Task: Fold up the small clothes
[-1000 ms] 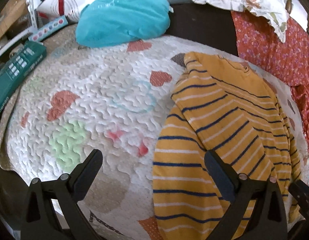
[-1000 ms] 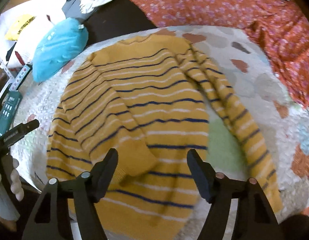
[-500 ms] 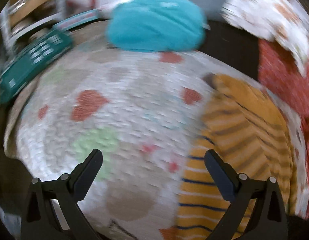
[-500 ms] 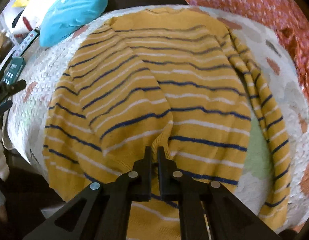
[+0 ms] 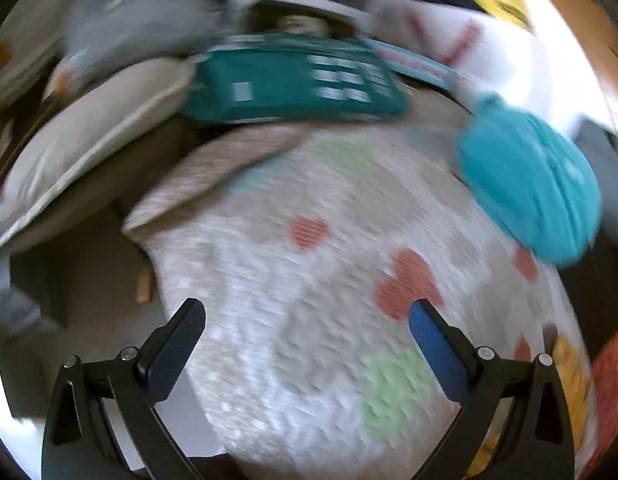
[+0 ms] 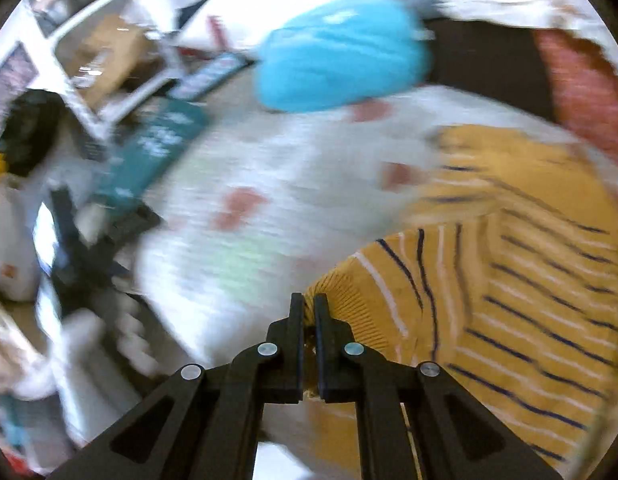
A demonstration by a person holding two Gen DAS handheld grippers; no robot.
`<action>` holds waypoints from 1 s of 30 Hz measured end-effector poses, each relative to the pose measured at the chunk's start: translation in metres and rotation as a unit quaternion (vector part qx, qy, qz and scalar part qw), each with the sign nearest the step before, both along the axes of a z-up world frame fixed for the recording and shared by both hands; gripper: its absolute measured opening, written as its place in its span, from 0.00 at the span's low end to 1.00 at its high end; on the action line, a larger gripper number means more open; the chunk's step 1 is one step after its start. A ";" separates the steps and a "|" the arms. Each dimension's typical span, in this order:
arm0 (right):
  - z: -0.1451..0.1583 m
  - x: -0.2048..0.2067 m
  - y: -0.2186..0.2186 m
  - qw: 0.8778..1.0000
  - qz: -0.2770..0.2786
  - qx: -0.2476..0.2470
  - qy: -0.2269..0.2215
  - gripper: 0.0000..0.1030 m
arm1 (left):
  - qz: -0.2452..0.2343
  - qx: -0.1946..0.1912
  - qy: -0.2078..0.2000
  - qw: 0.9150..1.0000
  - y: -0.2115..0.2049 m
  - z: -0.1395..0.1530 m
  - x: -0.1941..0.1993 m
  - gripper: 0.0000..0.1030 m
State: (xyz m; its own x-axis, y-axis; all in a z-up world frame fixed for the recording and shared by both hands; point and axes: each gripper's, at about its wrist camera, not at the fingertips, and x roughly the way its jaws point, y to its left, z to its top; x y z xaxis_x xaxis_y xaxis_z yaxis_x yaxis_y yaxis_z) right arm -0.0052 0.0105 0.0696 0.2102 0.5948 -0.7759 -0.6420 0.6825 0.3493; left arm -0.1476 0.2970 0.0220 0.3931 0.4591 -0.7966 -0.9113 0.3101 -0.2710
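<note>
A mustard-yellow sweater with navy and white stripes [image 6: 509, 280] lies on a quilted mat with heart shapes [image 6: 277, 200]. My right gripper [image 6: 308, 304] is shut on the ribbed cuff of the sweater's sleeve and holds it lifted over the sweater's left side. My left gripper [image 5: 305, 320] is open and empty above the mat [image 5: 309, 300], away from the sweater; only a sliver of yellow [image 5: 569, 372] shows at the right edge. Both views are motion-blurred.
A turquoise cushion [image 6: 341, 52] [image 5: 529, 192] sits at the mat's far edge. A dark green box [image 5: 297, 80] [image 6: 157, 148] lies beside the mat. Red floral fabric [image 6: 581, 88] is at the right. White shelving and clutter [image 6: 89, 60] stand at the left.
My right gripper closed on the sleeve cuff and swung left, lifting it. My left gripper stayed open and swung left, off the sweater toward the mat's edge.
</note>
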 end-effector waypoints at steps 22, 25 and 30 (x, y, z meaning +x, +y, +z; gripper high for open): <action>-0.056 0.024 -0.154 0.981 -0.158 0.010 0.114 0.30 | -0.170 0.078 0.020 0.982 -0.086 0.005 0.067 0.99; -0.057 0.010 -0.250 0.959 -0.261 0.001 0.108 0.44 | -0.234 0.073 0.034 0.969 -0.114 -0.004 0.083 0.99; -0.072 -0.026 -0.351 0.922 -0.365 0.004 0.126 0.51 | -0.325 0.022 0.051 0.944 -0.162 -0.034 0.094 0.99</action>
State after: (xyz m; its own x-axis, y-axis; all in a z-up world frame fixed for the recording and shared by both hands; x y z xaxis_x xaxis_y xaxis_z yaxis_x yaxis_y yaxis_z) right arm -0.0312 -0.3400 -0.0021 0.3704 0.3717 -0.8513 0.0906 0.8976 0.4313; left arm -0.0534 0.1352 -0.0119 0.5248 0.1806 -0.8319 -0.5449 0.8220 -0.1653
